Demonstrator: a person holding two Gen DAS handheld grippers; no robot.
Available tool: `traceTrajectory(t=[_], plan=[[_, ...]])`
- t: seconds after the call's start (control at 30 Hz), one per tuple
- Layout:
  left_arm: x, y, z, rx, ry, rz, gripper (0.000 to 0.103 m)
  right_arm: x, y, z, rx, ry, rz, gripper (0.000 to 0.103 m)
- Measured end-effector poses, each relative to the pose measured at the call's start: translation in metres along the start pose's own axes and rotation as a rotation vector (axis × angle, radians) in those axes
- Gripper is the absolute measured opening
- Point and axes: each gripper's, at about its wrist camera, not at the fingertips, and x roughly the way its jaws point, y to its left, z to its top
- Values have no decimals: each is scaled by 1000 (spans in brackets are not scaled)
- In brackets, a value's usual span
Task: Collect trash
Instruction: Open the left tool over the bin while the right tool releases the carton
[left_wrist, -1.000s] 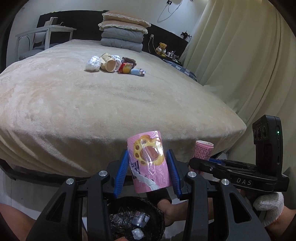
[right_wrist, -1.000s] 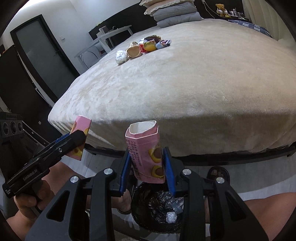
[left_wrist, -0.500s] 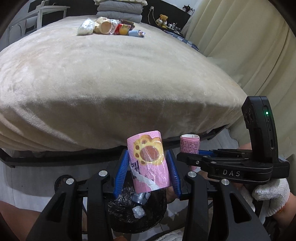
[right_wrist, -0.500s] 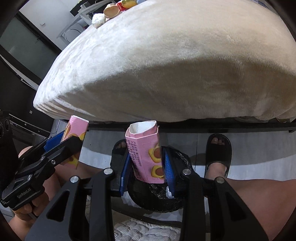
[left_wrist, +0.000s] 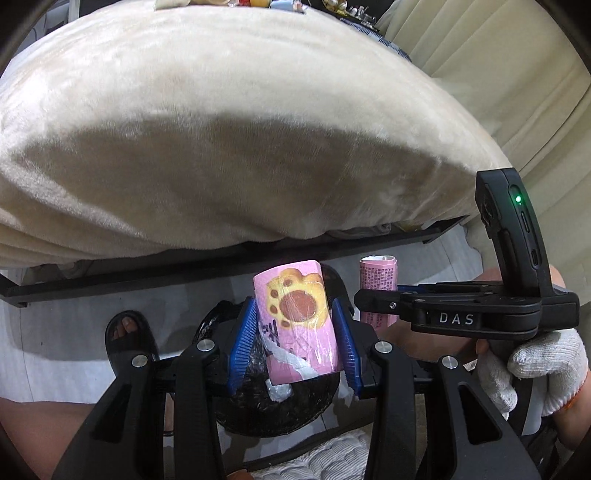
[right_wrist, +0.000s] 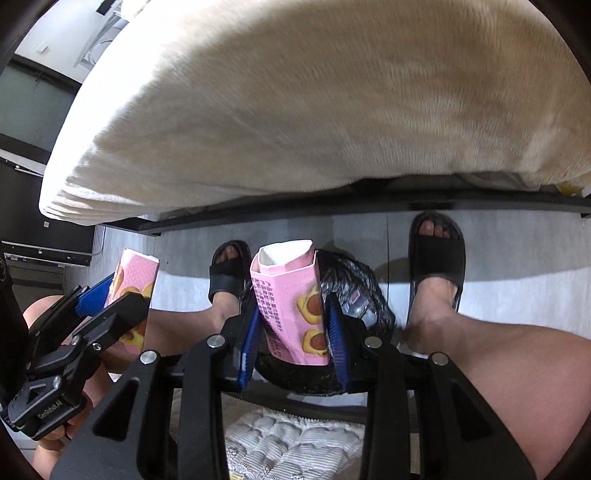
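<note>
My left gripper (left_wrist: 293, 339) is shut on a pink snack box with a paw print (left_wrist: 297, 321) and holds it over a black-lined trash bin (left_wrist: 273, 402) on the floor. My right gripper (right_wrist: 293, 341) is shut on a second pink snack box (right_wrist: 290, 299), open at its top, also over the bin (right_wrist: 354, 284). Each gripper shows in the other's view: the right one (left_wrist: 376, 295) at the right, the left one (right_wrist: 107, 295) at the left. More trash (left_wrist: 236, 3) lies at the far end of the bed.
A bed with a beige blanket (left_wrist: 221, 129) fills the upper part of both views, on a black frame (left_wrist: 184, 269). The person's feet in black sandals (right_wrist: 436, 251) stand either side of the bin. Cream curtains (left_wrist: 498, 74) hang at the right.
Both grippers have tilted down and moved lower with their boxes. The bin and the floor now fill the lower view, and the bed top has slid out of sight.
</note>
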Motion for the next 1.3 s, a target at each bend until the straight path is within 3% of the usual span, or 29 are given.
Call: traceTrajectory(t=[0.33, 0.57, 1.07, 1.17, 1.2, 1.23, 1.3], plan=[[39, 11, -11, -29, 199, 33, 40, 28, -12, -4, 58, 133, 8, 36], [55, 15, -20, -37, 291, 65, 40, 37, -13, -7, 75, 179, 29, 36], [61, 17, -25, -45, 347, 67, 41, 37, -6, -6, 66, 176, 54, 37], [62, 16, -25, -38, 343, 74, 41, 36, -6, -4, 67, 166, 60, 43], [64, 16, -24, -39, 348, 77, 56, 35, -6, -4, 72, 164, 62, 47], [64, 16, -24, -44, 356, 85, 80, 35, -7, -4, 76, 162, 61, 47], [65, 17, -23, -69, 362, 83, 84, 34, -7, -3, 78, 159, 60, 47]])
